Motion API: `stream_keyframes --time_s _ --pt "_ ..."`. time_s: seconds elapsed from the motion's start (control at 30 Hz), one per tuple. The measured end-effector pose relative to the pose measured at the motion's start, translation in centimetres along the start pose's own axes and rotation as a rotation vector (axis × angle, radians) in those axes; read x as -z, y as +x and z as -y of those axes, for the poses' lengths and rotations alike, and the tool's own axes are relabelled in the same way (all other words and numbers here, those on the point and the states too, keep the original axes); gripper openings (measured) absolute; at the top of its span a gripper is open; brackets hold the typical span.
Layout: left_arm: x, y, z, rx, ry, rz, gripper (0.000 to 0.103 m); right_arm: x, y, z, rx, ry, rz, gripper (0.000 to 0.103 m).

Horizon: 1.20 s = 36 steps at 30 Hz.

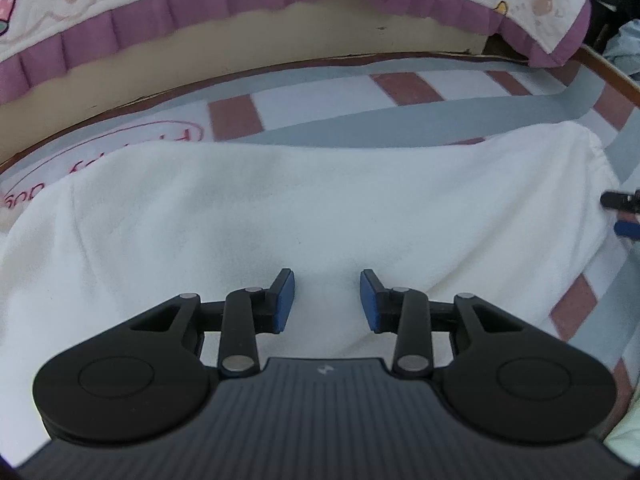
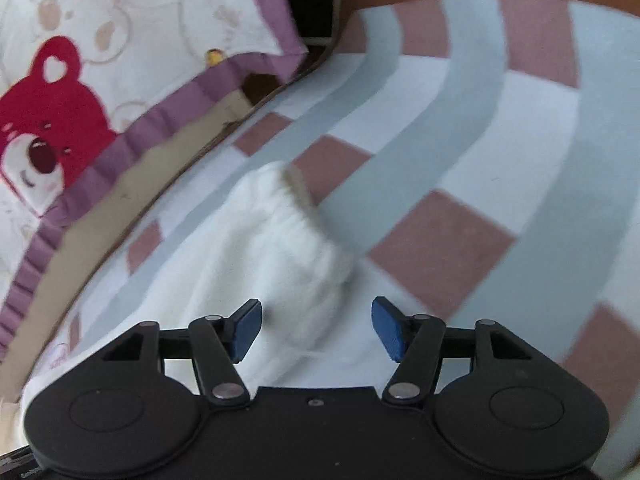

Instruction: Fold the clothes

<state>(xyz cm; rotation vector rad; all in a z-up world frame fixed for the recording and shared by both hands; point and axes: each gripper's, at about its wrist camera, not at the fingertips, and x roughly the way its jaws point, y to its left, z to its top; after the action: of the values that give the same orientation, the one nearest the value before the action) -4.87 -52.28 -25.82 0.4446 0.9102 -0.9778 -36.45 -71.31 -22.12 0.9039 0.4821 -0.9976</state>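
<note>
- So, left gripper (image 1: 327, 300) first: its blue-padded fingers (image 1: 285, 300) are released, with a gap between them and only the white garment (image 1: 304, 208) showing in that gap, nothing pinched.
- Right gripper (image 2: 317, 326) is much the same, fingers (image 2: 386, 326) spread wide and gripping nothing. The picture's pretty blurry, but the white cloth sits below and between them, apart from the pads.
- That garment lies spread flat just ahead of the left fingers, running wide to both sides.
- From the right wrist, a bunched ribbed end (image 2: 296, 220) of it sticks out straight ahead of the fingers.
- Far off to the right of the left fingers, at the garment's edge, you can spot the tips of the other gripper (image 1: 624, 214).
- Under everything is a checked sheet (image 2: 500, 128) in grey, white and dusty pink.
- Past the fingers, furthest back, a cartoon bear blanket (image 2: 60, 112) with a purple frill hangs over a tan edge (image 1: 320, 36).
</note>
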Motion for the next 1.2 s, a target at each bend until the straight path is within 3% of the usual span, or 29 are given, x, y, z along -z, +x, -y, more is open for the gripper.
stream_keyframes --time_s 0.1,0.17,0.23,0.3,0.33,0.4,0.47,0.53,0.67,0.73,0.8,0.9,1.1,1.2 --pt "0.0 -0.1 -0.2 0.001 -0.003 0.006 0.035 0.3 1.7 -2.4 0.021 -0.090 0.032 0.066" --pt "0.0 -0.2 -0.2 -0.003 -0.001 0.012 0.033 -0.1 2.7 -3.2 0.079 -0.163 0.047 0.010" --pt "0.1 -0.2 -0.2 -0.007 0.001 0.018 0.032 -1.4 2.2 -3.5 0.103 -0.211 0.093 0.008" --pt "0.2 -0.2 -0.1 -0.039 0.009 0.024 0.032 -2.2 0.2 -3.6 0.130 -0.257 0.190 0.007" --pt "0.2 -0.1 -0.1 -0.056 0.014 0.027 0.032 -2.1 0.3 -3.2 0.152 -0.269 0.191 0.007" --pt "0.4 0.0 0.1 -0.080 0.025 0.036 0.032 -2.0 0.9 -2.4 0.200 -0.289 0.174 0.008" --pt "0.4 0.0 0.4 -0.088 0.038 0.040 0.032 -1.4 2.5 -1.3 0.235 -0.254 0.094 0.010" --pt "0.3 -0.1 0.4 -0.084 0.042 0.035 0.032 -1.0 2.4 -1.4 0.293 -0.265 0.131 0.029" --pt "0.2 -0.2 -0.2 -0.062 0.006 0.028 0.032 -2.2 1.1 -0.6 0.306 -0.113 0.124 0.035" --pt "0.4 -0.4 -0.1 -0.063 0.020 0.026 0.033 -2.3 -0.8 -1.0 0.236 -0.069 0.125 0.041" --pt "0.2 -0.6 -0.1 -0.058 0.036 0.010 0.034 -2.0 -3.4 -2.3 0.159 -0.102 0.165 0.044" --pt "-0.2 -0.7 -0.7 -0.034 0.013 -0.032 0.038 -1.6 -6.1 -4.8 0.120 -0.162 0.229 0.054" --pt "-0.5 -3.2 -3.5 0.012 -0.030 -0.117 0.041 0.0 -6.8 -10.7 -0.150 -0.236 0.073 0.054" --pt "-0.3 -6.6 -6.5 0.028 0.000 -0.084 0.044 2.0 -6.5 -15.1 -0.258 -0.325 0.012 0.054"
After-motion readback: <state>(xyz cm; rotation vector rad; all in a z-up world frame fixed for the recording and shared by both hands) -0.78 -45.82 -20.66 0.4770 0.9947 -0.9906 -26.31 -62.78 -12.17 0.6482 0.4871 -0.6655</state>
